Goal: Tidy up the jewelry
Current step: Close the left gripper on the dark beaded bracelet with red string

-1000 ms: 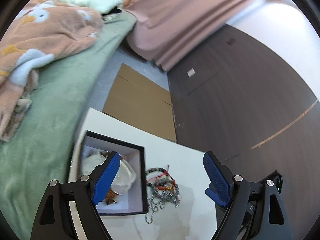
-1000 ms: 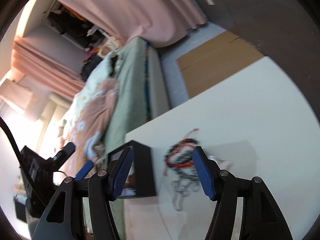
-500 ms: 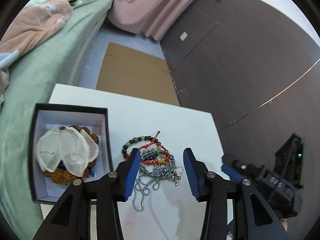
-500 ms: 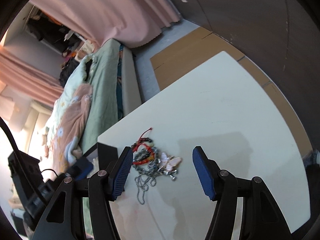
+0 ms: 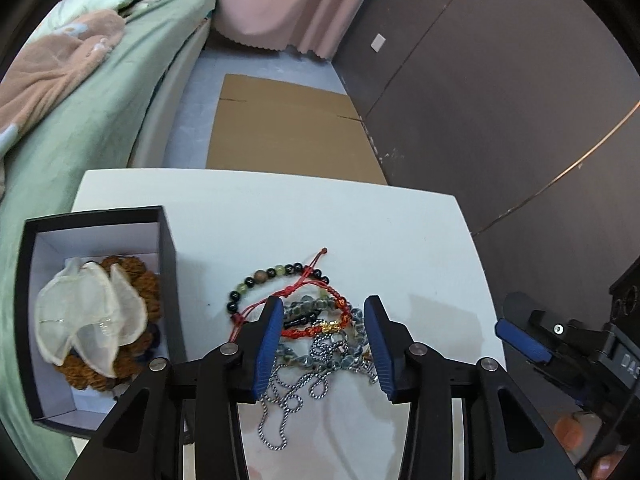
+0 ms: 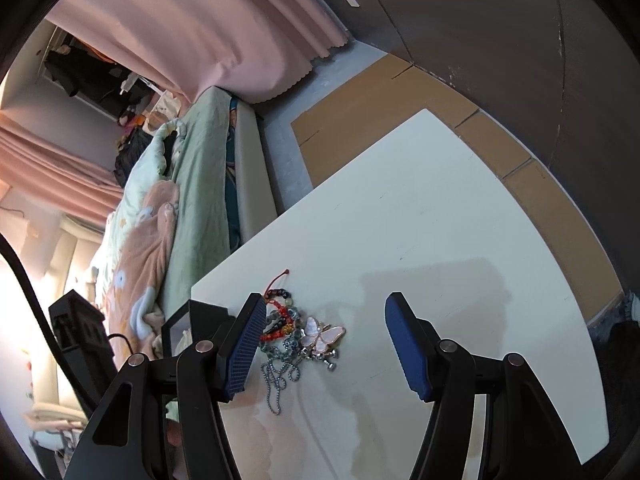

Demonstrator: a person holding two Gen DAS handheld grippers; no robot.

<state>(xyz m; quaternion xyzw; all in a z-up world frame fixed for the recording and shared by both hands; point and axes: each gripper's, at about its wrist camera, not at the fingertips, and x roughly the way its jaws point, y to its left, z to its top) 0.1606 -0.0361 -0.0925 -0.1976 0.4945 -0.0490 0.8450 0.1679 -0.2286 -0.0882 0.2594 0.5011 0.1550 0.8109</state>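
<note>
Dark panelled walls and a pink curtain point(image 5: 276, 4) are backing a bedroom where a green bed point(image 5: 92, 112) is running along the left and flat cardboard point(image 5: 288, 128) is lying on the floor. Nearer, a white table point(image 5: 304, 216) is carrying everything that matters.

On its left edge a black box point(image 5: 168, 276) is sitting open, white inside, with brown beads point(image 5: 140, 276) and a pale pouch point(image 5: 84, 320) lying in it. Just beside the box, to its right, the jewelry pile point(image 5: 316, 328) is lying tangled on the bare tabletop: a dark bead bracelet point(image 5: 264, 280) at the far side, a red cord bracelet point(image 5: 312, 330) crossing the middle, and a silver chain point(image 5: 288, 396) trailing toward the camera, its long run pointing roughly at the left gripper point(image 5: 324, 344).

That gripper is hovering over the pile with its blue fingers point(image 5: 268, 344) parted on either side of the tangle (whether they are touching it I cannot tell).

The right gripper point(image 6: 320, 344) is standing spread wide, the pile lying close against its left finger point(image 6: 244, 344), with a pearly butterfly charm point(image 6: 322, 334) resting between the fingers, nothing grasped.
</note>
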